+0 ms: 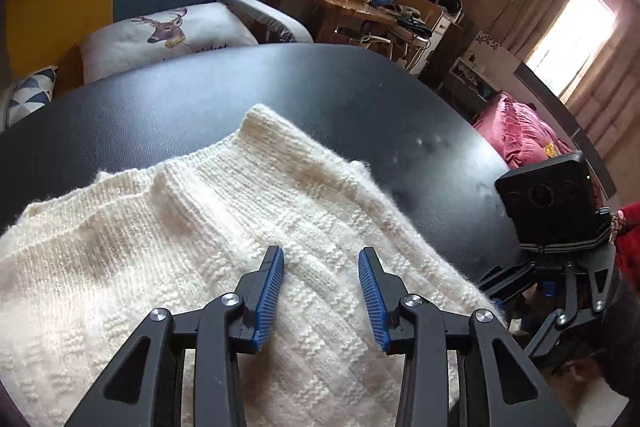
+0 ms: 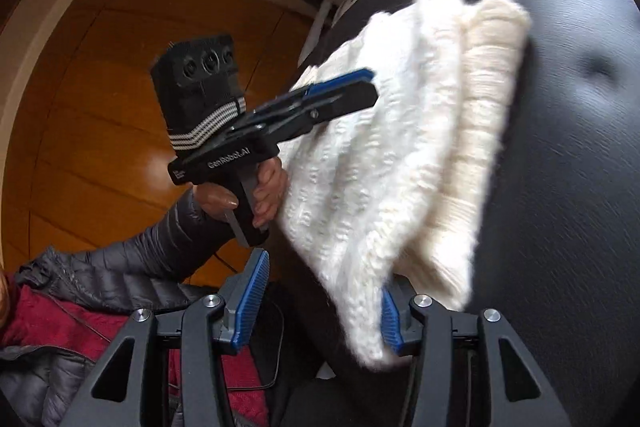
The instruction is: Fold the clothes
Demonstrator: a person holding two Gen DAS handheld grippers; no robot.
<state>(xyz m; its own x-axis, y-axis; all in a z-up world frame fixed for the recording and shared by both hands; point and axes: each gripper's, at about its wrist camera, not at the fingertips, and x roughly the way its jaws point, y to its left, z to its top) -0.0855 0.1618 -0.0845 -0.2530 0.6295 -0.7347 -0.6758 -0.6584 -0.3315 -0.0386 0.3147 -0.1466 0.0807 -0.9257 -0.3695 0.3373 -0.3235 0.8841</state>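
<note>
We see the cream-white knitted sweater (image 1: 224, 239) lying partly folded on the round black table (image 1: 280, 87), its ribbed collar toward the far side. Our left gripper (image 1: 321, 263) hovers over the knit with its blue-padded fingers spread wide, holding nothing. Our right gripper (image 2: 320, 303) is also wide apart at the sweater's near edge, which hangs blurred between its pads. A hand (image 2: 260, 195) in a dark puffer sleeve (image 2: 160, 247) grips the left tool's handle.
</note>
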